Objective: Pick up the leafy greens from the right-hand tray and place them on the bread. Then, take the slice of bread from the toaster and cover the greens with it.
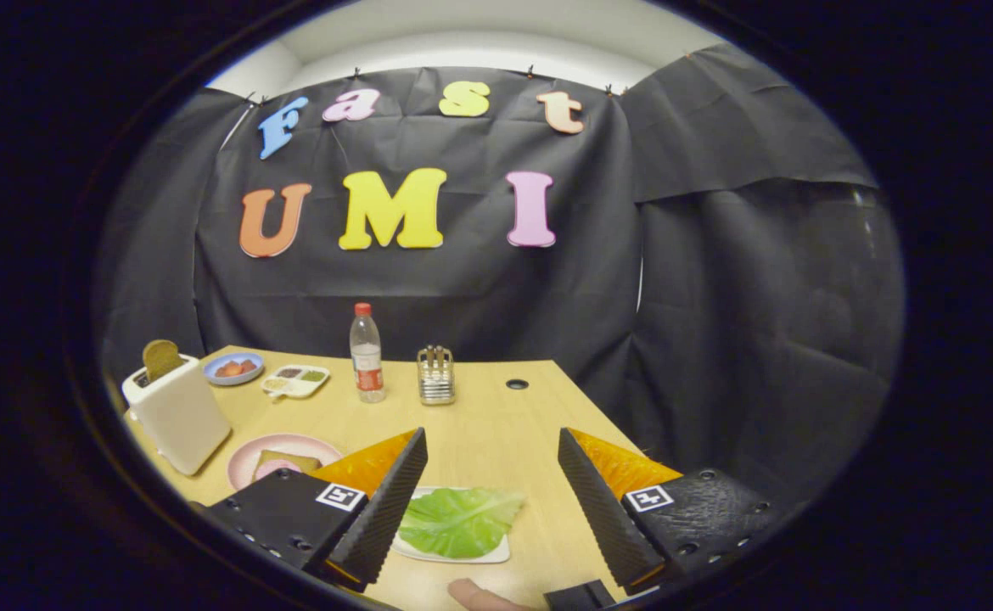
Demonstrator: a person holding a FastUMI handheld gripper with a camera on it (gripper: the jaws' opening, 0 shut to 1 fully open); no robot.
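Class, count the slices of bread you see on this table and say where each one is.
2: one bread slice stands in the toaster; another lies on the pink plate beside it. Others may be hidden.

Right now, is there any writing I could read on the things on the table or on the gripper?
Bottle: the label print is too small to read.
Gripper: a square black-and-white marker on each finger mount, a pattern with no words; the fingers are open, with the leafy greens between them.
Toaster: no writing seen.
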